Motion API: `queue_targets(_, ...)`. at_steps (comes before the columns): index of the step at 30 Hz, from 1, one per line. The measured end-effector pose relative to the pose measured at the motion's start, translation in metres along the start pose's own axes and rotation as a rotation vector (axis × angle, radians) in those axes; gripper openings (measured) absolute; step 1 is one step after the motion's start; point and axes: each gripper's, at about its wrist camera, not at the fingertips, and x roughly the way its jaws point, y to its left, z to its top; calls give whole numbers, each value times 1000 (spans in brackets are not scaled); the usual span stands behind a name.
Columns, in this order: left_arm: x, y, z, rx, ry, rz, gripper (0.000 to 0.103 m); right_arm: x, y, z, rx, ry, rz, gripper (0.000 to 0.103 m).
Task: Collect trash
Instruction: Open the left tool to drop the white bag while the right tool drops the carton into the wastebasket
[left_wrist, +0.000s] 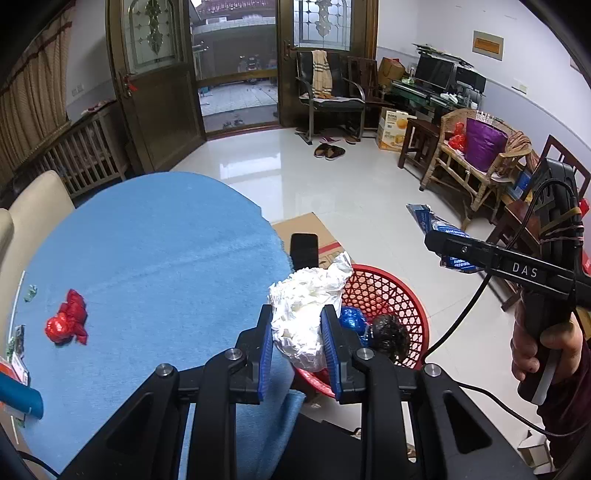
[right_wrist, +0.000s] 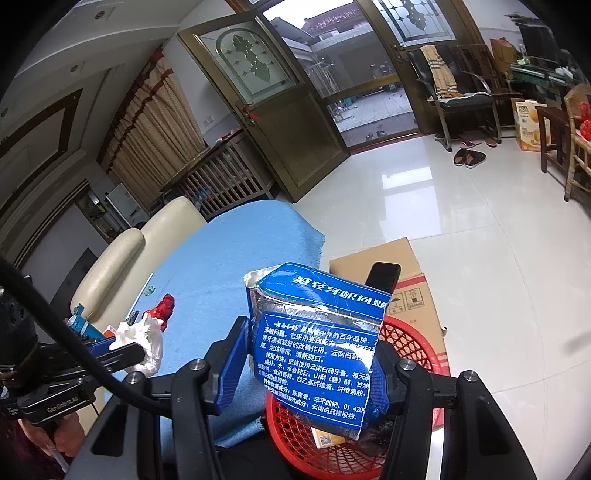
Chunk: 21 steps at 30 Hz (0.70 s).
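Note:
My left gripper (left_wrist: 297, 332) is shut on a crumpled white paper wad (left_wrist: 306, 314) at the table's right edge, over the rim of a red mesh basket (left_wrist: 399, 295) on the floor. The basket holds a blue wrapper (left_wrist: 351, 319) and a dark clump (left_wrist: 389, 334). My right gripper (right_wrist: 306, 365) is shut on a flattened blue toothpaste box (right_wrist: 317, 350) above the same basket (right_wrist: 410, 339). A crumpled red wrapper (left_wrist: 66, 323) lies on the blue tablecloth (left_wrist: 147, 258); it also shows in the right wrist view (right_wrist: 162, 308).
A cardboard box (right_wrist: 406, 273) with a black phone-like object (right_wrist: 384, 275) stands behind the basket. A cream chair (right_wrist: 122, 254) is at the table's far side. Small scraps (left_wrist: 29, 293) and a blue object (left_wrist: 18, 397) lie at the table's left edge.

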Motion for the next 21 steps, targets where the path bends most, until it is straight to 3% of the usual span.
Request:
queue_targets(11,15,3,-2,-34,39,-80,27,7,-16,-4,47,46,11,60)
queue_targets(21,44,-14,-5,2,104,-167,27,17,-29,-15,85,98,4,60)
